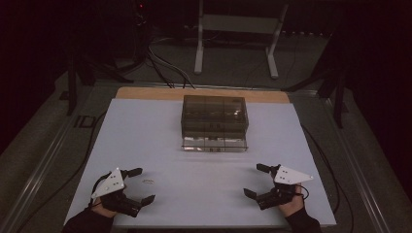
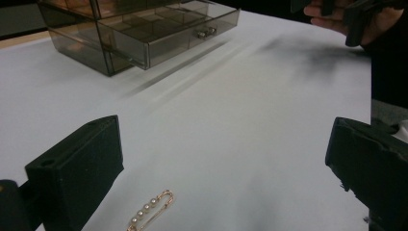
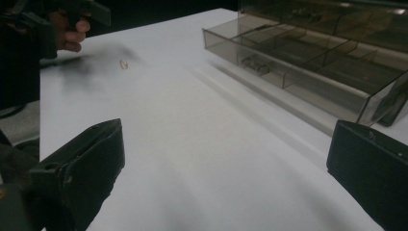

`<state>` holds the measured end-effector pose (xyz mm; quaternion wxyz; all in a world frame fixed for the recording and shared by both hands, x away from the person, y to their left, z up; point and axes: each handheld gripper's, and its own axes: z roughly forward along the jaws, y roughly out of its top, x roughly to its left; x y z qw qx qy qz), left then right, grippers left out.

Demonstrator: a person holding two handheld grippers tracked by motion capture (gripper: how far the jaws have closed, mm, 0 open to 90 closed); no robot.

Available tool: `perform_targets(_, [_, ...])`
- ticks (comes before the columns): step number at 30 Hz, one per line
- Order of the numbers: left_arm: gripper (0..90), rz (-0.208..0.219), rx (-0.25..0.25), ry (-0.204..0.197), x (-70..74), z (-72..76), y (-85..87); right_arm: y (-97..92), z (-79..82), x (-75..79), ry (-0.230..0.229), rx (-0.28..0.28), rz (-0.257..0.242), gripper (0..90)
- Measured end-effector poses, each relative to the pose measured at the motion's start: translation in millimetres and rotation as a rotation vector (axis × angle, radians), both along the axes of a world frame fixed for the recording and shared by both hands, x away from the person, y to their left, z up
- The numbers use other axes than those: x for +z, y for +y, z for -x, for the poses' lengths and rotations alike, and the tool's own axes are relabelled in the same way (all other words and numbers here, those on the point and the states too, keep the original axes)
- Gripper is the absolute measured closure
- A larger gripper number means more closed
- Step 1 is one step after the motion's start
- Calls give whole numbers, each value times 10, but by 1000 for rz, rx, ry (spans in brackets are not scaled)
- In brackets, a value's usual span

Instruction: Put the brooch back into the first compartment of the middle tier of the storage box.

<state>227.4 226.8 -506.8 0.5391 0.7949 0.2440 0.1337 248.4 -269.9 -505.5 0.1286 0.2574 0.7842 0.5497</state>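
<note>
A smoky clear plastic drawer box (image 1: 214,121) stands at the middle back of the white table (image 1: 204,194), its bottom drawer (image 2: 192,36) pulled out a little toward me and split into compartments (image 3: 308,62). A small gold pin with pearls (image 2: 151,211) lies on the table between the jaws of my left gripper (image 1: 139,185), near its left jaw. That gripper stands open at the front left. My right gripper (image 1: 255,180) stands open at the front right with nothing between its jaws. The pin (image 3: 123,63) also shows far off in the right gripper view.
The table's wooden back edge (image 1: 145,92) lies behind the box. Beyond it are a white stand's legs (image 1: 198,58) and cables (image 1: 165,68) on a dark floor. Bare white surface lies between the grippers and the drawer.
</note>
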Motion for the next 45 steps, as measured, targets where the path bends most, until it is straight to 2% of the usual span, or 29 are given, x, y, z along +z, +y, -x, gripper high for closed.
perform_targets(3, [3,-1,-6,4,-8,-2,-7,23,0,-1,4,13,0,0])
perform_targets(4, [3,-13,-13,9,-16,-6,-13,31,1,-2,2,14,4,0])
perform_targets(8, [3,-16,-22,14,-25,-11,-20,54,17,-11,-7,11,27,0])
perform_targets(13, [3,-21,-35,16,-22,-8,-22,46,-2,-14,3,10,18,0])
perform_targets(14, [3,-19,-36,18,-24,-6,-19,42,-1,-4,1,9,7,0])
perform_targets(18, [3,-37,-54,29,-3,-3,-37,41,11,-1,-9,9,12,0])
perform_targets(23, [2,-39,-80,19,35,18,-60,43,17,15,-18,1,8,0])
perform_targets(26, [2,-12,-107,43,72,24,-81,50,21,24,-28,-13,5,0])
perform_targets(28, [3,2,-115,23,103,31,-93,58,23,24,-31,-15,6,0])
perform_targets(31, [2,25,-120,30,133,13,-94,69,23,19,-25,-6,8,0])
perform_targets(35, [3,14,-125,31,150,-1,-102,97,30,17,-15,17,1,0])
perform_targets(45, [3,5,-151,34,236,-26,-151,101,38,31,-13,12,-9,0])
